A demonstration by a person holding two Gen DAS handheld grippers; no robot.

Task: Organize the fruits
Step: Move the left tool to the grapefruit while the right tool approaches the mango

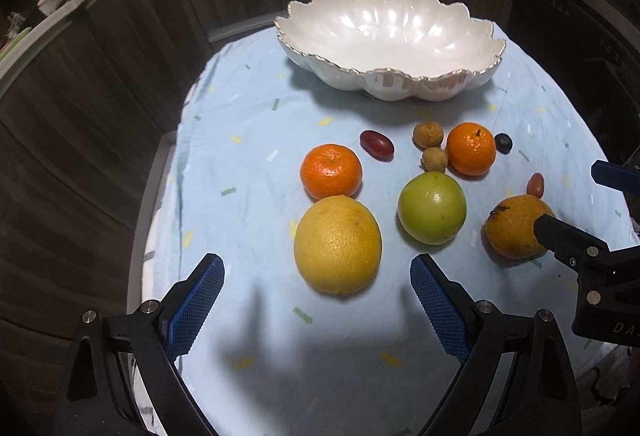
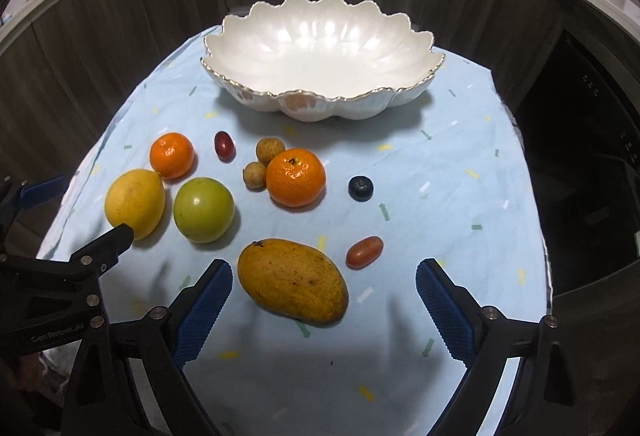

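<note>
We see both tools spread wide and empty: left tool (image 1: 316, 288) over the lemon (image 1: 338, 244), right tool (image 2: 324, 288) over the mango (image 2: 292, 280), which it partly hides from the left; bowl (image 2: 320, 92) behind.

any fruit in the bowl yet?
No. In the right wrist view the bowl holds nothing; the mango, lemon and the other fruit all lie on the cloth.

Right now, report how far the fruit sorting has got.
Done: nothing yet; the bowl holds no fruit. In hand: nothing; the left gripper is open by the lemon, and the right gripper is open around the mango. Left: every fruit on the cloth, including both tangerines, the green fruit and the blueberry.
</note>
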